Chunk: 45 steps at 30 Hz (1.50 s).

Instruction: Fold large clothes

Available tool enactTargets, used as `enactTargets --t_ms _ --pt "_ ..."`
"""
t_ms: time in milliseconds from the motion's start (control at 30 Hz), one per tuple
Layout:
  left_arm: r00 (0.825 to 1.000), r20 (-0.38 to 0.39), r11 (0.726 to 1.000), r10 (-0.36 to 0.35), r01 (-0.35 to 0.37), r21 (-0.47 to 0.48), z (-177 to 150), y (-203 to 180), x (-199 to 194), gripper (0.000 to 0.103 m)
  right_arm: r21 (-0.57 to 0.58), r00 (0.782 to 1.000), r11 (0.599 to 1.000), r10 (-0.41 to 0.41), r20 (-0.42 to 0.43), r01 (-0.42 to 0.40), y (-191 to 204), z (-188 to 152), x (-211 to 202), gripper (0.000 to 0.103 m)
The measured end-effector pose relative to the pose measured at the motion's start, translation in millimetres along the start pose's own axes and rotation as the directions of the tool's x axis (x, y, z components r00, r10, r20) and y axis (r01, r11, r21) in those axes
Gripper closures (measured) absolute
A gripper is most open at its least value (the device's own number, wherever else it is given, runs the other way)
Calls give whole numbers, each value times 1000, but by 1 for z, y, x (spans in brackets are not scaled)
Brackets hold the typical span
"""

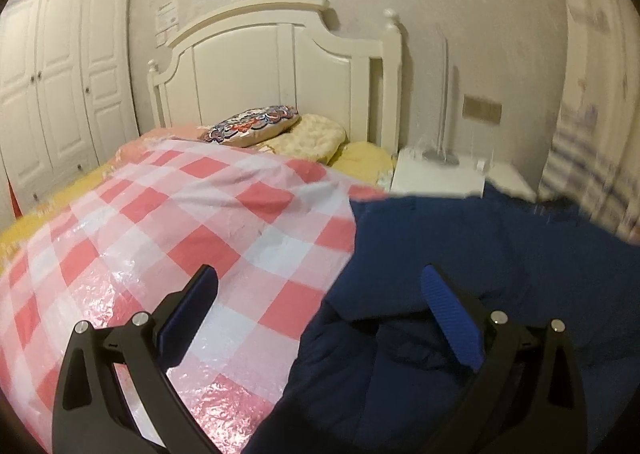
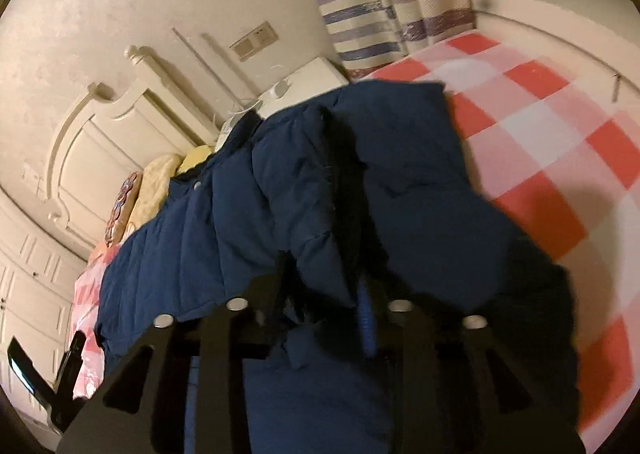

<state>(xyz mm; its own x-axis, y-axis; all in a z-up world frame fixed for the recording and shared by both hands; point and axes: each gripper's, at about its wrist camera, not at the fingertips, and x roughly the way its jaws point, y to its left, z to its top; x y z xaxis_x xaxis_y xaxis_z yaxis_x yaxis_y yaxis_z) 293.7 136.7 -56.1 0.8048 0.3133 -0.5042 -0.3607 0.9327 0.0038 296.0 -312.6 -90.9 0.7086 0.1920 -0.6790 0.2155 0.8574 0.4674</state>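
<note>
A navy padded jacket lies on a red-and-white checked cover on the bed. My left gripper is open over the jacket's left edge, one finger above the checked cover and the other above the jacket, holding nothing. In the right wrist view the jacket fills the middle. My right gripper is shut on a fold of the jacket, which bunches between its fingers. The left gripper shows at the lower left of that view.
White headboard with a patterned pillow and a yellow pillow at the far end. A white nightstand stands at the right, striped curtains beyond it. A white wardrobe stands at the left.
</note>
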Motion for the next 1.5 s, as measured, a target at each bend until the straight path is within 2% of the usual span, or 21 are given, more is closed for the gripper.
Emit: enactTargets --t_ms 100,167,233,367,467,533,567,600,667,767,867,933,1067,1167,1200,1267,1333,1367,1400,1433,1500 --pt "995 -53 996 -90 90 -9 29 -9 1 2 -87 984 993 -68 166 83 21 6 -36 62" --pt "988 -129 992 -82 93 81 47 -36 10 2 -206 973 971 -79 217 124 48 10 -45 62" --pt "976 -210 977 -58 99 191 60 -72 28 2 -332 975 932 -76 211 145 81 12 -35 62" --pt "974 -225 946 43 33 323 50 -120 68 2 -513 977 834 -132 169 201 126 6 13 57" --pt "943 -321 919 89 47 393 20 -134 109 2 -553 969 798 -229 88 239 126 3 63 56" --pt "955 -294 923 50 68 378 14 -129 109 2 -542 974 813 -224 45 212 114 -1 75 55" --pt "952 -302 919 44 80 385 15 -128 108 2 -541 975 816 -218 39 204 114 -2 73 55" --pt "950 -310 916 32 96 389 19 -127 108 2 -542 975 817 -218 30 199 114 -2 70 55" --pt "960 -281 930 -11 113 350 33 -121 102 2 -520 982 837 -189 20 171 115 5 60 55" --pt "969 -246 951 -35 108 290 55 -119 105 2 -455 983 872 -163 81 182 114 27 50 53" --pt "940 -342 947 1 109 303 53 -127 139 2 -421 976 881 -201 84 217 104 46 62 49" --pt "914 -405 939 22 121 323 43 -131 160 2 -435 969 871 -246 12 226 94 50 89 48" --pt "928 -372 941 19 109 320 46 -127 152 3 -465 968 857 -252 -3 222 96 49 91 46" --pt "948 -309 961 -78 154 230 51 -120 119 3 -431 981 881 -190 50 193 101 49 66 44" --pt "948 -295 954 -117 190 231 48 -124 108 3 -446 986 879 -157 63 168 107 44 58 43" --pt "944 -299 928 -139 230 292 35 -140 97 2 -490 991 861 -127 50 135 118 32 56 36" --pt "941 -317 893 -118 240 381 16 -162 99 2 -561 990 818 -135 27 127 128 17 65 28" --pt "950 -303 878 -79 210 429 5 -170 103 2 -604 984 782 -177 24 155 131 8 77 25" --pt "959 -272 878 -73 191 438 0 -172 103 2 -618 980 768 -201 18 169 131 3 85 23" --pt "959 -272 880 -75 193 434 -1 -171 104 2 -609 981 777 -195 14 163 126 0 90 23" --pt "945 -316 884 -86 218 413 5 -166 103 2 -590 982 794 -188 -5 148 123 3 87 23"
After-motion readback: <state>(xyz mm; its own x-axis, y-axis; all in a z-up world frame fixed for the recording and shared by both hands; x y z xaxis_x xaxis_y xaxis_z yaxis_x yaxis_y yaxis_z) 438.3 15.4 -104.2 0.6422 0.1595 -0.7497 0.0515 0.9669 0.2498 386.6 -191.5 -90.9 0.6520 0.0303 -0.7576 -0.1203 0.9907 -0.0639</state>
